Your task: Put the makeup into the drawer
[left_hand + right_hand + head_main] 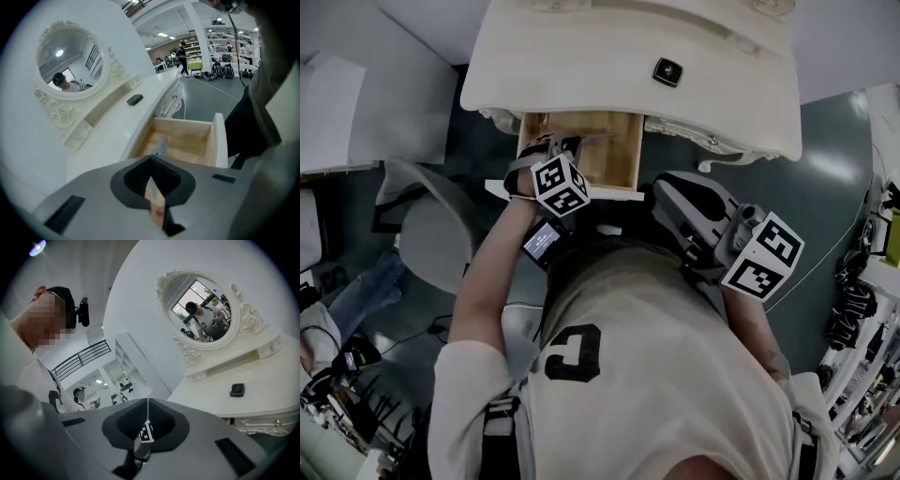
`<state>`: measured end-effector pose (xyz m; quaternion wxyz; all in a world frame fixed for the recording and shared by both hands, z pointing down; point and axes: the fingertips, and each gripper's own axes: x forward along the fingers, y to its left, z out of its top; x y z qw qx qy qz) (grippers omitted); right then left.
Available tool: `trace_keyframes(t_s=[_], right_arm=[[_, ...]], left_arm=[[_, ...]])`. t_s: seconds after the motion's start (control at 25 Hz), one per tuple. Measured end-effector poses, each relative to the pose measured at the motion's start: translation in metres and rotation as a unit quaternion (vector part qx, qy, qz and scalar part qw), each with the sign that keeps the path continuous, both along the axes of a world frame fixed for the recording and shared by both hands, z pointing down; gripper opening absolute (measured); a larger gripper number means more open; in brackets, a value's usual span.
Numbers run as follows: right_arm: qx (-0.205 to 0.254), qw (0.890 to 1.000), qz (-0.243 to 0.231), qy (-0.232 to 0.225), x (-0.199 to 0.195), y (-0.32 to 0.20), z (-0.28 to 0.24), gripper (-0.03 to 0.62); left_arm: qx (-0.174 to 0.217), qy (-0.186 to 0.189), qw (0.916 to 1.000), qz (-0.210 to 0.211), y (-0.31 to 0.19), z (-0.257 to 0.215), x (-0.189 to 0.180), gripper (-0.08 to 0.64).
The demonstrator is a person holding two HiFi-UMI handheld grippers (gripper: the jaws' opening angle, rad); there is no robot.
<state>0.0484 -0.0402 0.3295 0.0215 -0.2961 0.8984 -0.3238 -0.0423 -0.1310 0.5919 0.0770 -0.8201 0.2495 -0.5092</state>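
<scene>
The white dressing table (pixel 581 56) has its wooden drawer (pixel 614 155) pulled open. My left gripper (pixel 551 146) hangs over the drawer's left part, pointing steeply down. In the left gripper view the left gripper (pixel 151 169) is shut on a thin beige makeup piece (pixel 156 200) with a pink spot. A small blue-grey thing (pixel 161 146) lies in the drawer (pixel 187 140). My right gripper (pixel 673 194) is right of the drawer, below the table's edge. In its own view the right gripper (pixel 148 414) is shut and holds nothing.
A black compact (pixel 667 71) (pixel 237 390) (pixel 134 99) lies on the tabletop. An oval ornate mirror (pixel 201 310) (pixel 68 56) stands at the back. A round grey stool (pixel 436 239) stands left of me. Bags and cables (pixel 853 300) lie at the right.
</scene>
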Motion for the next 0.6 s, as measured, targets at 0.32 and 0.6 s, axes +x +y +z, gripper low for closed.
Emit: trace_keyframes(t_s=[0.32,0.6], right_arm=[[-0.028,0.999,-0.023,-0.013,0.013,-0.022,0.019,0.028],[-0.042,0.999,-0.024,-0.014,0.022,-0.026,0.027,0.028]], left_arm=[[0.022,-0.020,0.9995,0.000,-0.020,-0.012,0.012,0.054],[-0.097,-0.083,0.9897,0.064,0.035,0.076,0.024,0.055]])
